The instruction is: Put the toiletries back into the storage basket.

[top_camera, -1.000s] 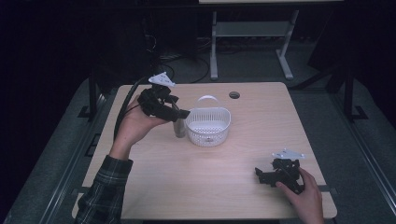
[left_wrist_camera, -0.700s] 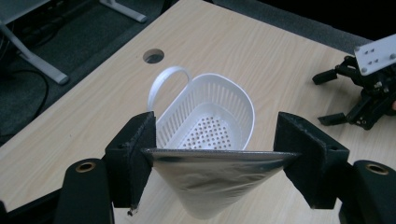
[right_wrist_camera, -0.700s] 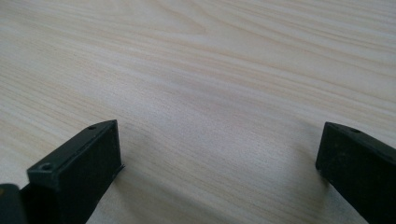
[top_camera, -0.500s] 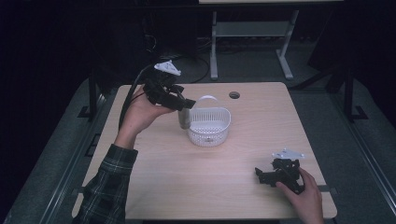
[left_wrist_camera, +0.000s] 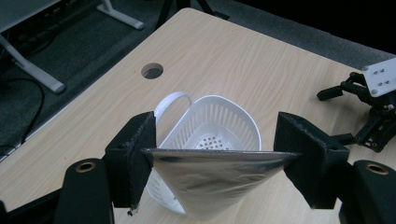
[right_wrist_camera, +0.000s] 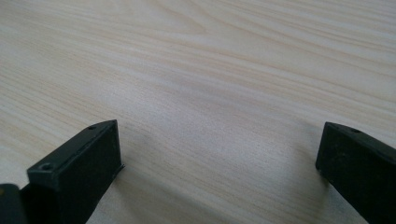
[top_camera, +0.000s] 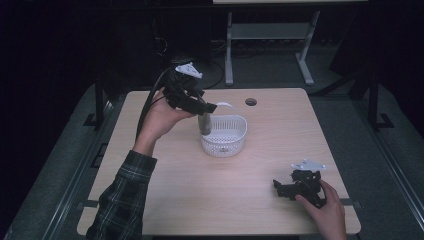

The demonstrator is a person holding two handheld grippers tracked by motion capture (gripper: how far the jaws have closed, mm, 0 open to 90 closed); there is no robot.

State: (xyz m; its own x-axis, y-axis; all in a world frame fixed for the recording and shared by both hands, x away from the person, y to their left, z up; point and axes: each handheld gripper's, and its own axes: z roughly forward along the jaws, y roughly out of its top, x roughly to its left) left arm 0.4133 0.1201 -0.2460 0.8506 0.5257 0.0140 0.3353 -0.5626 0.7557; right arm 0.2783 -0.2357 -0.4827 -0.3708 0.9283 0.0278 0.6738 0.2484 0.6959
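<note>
Left gripper (top_camera: 202, 111) clamped on a silvery foil pouch (left_wrist_camera: 212, 179), held by its flat top edge between the two pads, the body hanging down and tapering to a point. Pouch raised off the surface (top_camera: 280, 150) at the near-left rim of the white basket (top_camera: 230, 135), its lower end apparently level with or just inside the rim; from above, hard to tell whether touching. Seen along the left gripper, basket (left_wrist_camera: 219, 126) directly behind and below the pouch, handle loop on the far left side.

Right gripper (top_camera: 295, 186) resting on the surface near the front right corner, well apart from the basket, jaws spread wide with nothing between them but bare wood.

Probable step: lowering the pouch into the basket. Best done by centring the hanging tip over the basket's opening first, clear of the rim and the handle, then descending straight so the soft foil does not fold against the wall. Release only once the tip is well inside, otherwise a likely tip-over onto the rim. Basket light and unheld, so no sideways push.
</note>
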